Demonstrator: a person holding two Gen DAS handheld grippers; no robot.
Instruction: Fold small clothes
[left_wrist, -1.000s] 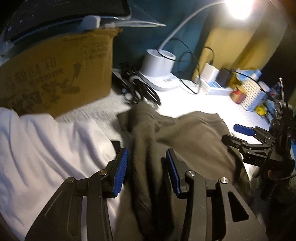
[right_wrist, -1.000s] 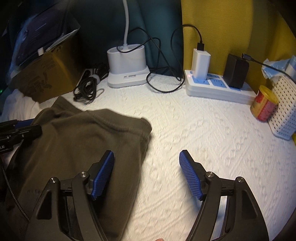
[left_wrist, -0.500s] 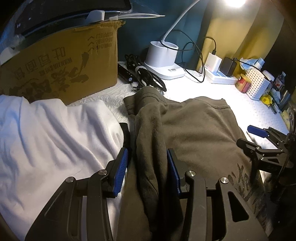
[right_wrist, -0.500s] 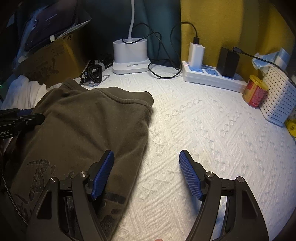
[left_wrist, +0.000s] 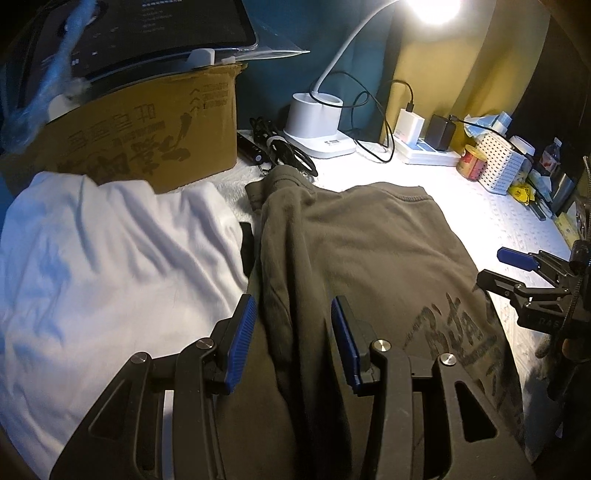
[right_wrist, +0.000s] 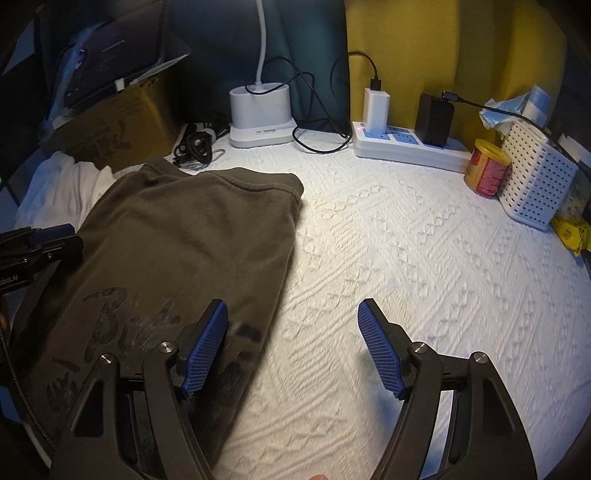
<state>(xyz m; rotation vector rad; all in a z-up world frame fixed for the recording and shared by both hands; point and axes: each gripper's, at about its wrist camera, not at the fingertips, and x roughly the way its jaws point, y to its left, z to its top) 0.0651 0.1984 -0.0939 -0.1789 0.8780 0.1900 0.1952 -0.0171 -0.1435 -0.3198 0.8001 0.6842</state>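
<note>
Olive-drab cotton is what I'm working with here, an olive t-shirt (left_wrist: 369, 258) lying on the white textured bedspread (right_wrist: 424, 258), with a white garment (left_wrist: 110, 266) bunched up right against its left side.

Biggest risk I'm seeing, going left to right: my left gripper (left_wrist: 291, 339) is sitting with its blue pads partly apart around a raised ridge of the olive fabric, and I honestly can't tell if it's actually pinching it or just straddling it. The white garment is touching that same edge, so if I'm closing there I could be grabbing both, and I'd be dragging the white one along. Or I'm catching only the top layer and the fold is coming out lopsided.

My right gripper (right_wrist: 291, 347) is hanging wide open with nothing in it, one pad over the shirt's right edge and the other over bare bedspread. If I'm lifting with just the left, the right side is probably sliding and skewing.

Farther right there's a power strip (right_wrist: 410, 147), a red can (right_wrist: 487, 170) and a white perforated basket (right_wrist: 535, 184); a wide swing could be knocking those.

The shirt itself is looking mostly flat, narrowed lengthwise, stitched hem at the far end, dark faded print near me, a lumpy crease down the left.
</note>
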